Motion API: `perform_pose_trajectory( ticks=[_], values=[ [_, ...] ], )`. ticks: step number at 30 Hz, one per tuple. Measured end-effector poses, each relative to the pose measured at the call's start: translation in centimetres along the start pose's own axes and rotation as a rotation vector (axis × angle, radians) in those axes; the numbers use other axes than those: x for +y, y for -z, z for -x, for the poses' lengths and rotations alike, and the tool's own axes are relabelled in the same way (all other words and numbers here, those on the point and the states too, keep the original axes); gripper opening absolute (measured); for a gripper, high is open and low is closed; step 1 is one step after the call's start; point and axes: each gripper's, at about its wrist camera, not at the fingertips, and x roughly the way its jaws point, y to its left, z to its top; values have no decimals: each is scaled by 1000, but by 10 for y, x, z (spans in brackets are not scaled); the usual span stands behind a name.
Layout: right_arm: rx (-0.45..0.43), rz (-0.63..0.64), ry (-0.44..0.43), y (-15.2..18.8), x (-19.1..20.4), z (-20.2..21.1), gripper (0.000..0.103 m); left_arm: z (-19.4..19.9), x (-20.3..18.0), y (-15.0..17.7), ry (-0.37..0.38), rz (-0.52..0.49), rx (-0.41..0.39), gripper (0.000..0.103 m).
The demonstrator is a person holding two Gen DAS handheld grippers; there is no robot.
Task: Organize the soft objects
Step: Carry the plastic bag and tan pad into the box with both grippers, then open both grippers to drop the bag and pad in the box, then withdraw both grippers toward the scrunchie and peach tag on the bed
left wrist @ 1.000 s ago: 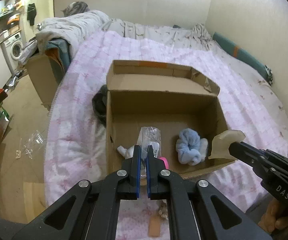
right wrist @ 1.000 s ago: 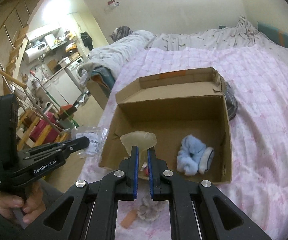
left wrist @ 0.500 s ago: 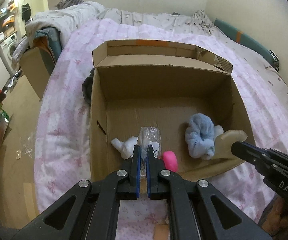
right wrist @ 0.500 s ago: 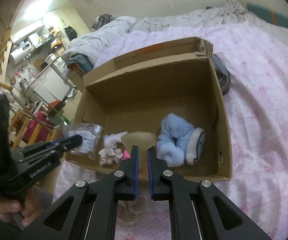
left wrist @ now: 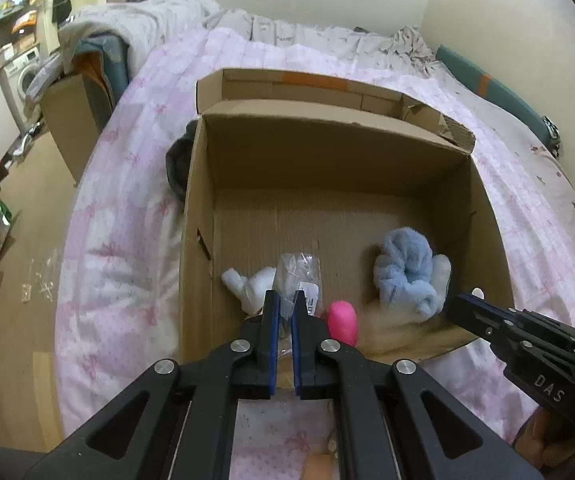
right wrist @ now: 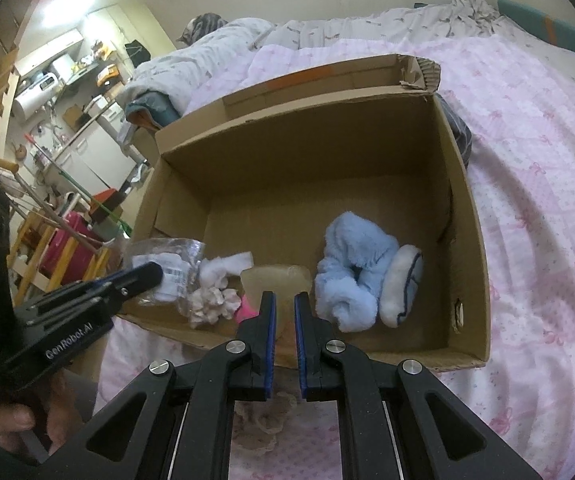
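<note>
An open cardboard box (left wrist: 339,160) (right wrist: 307,168) sits on the pink bedspread. My left gripper (left wrist: 284,304) is shut on a clear plastic bag (left wrist: 297,270) (right wrist: 167,264) over the box's near left corner. My right gripper (right wrist: 284,306) has its jaws slightly parted around a beige soft pad (right wrist: 277,280), which blurs in the left wrist view (left wrist: 399,324). Inside the box lie a light blue fluffy item (left wrist: 405,272) (right wrist: 349,268), a white pad (right wrist: 401,284), a pink object (left wrist: 342,322), a white cloth (left wrist: 249,284) and a pale scrunchie (right wrist: 211,302).
A dark garment (left wrist: 177,164) lies against the box's far left side. A second cardboard box (left wrist: 73,120) stands by the bed at left. Rumpled bedding (left wrist: 159,20) lies at the far end. A lacy item (right wrist: 259,428) lies on the bedspread under my right gripper.
Both grippers moved forward and down over the box's near edge. The right jaws parted slightly and the beige pad now blurs lower in the box.
</note>
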Motion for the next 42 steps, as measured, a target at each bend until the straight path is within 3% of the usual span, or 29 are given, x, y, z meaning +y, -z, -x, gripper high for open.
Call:
perform_pose_trajectory(
  ticks=[6, 9, 10, 11, 14, 19, 21, 23, 24, 26, 42],
  values=[
    [-4, 3, -9, 1, 2, 2, 11, -1, 2, 0, 1, 15, 16, 9],
    [-5, 1, -5, 1, 2, 2, 11, 2, 3, -2, -7, 31, 11, 37],
    [-6, 2, -6, 1, 3, 2, 11, 3, 3, -2, -13, 31, 4, 54],
    [-7, 2, -6, 1, 3, 2, 11, 5, 3, -2, -18, 31, -8, 65],
    [-18, 3, -3, 1, 2, 3, 11, 11, 2, 0, -22, 28, -48, 66],
    [-28, -18, -11, -1, -2, 5, 14, 7, -1, 1, -41, 1, -19, 66],
    [-33, -34, -20, -2, -4, 6, 29, 8, -1, 1, -42, -1, -26, 66],
    [-44, -47, -12, -3, -7, 8, 79, 11, -1, 0, -40, -3, -35, 66],
    [-57, -54, -3, -3, -8, 10, 81, 12, -1, 1, -40, -3, -37, 66],
    [-87, -59, 7, -2, -8, 16, 81, 14, 0, 2, -40, -3, -42, 66],
    [-62, -50, 40, 22, 0, 42, 81, 56, 15, 34, -58, 24, -51, 66]
  ],
)
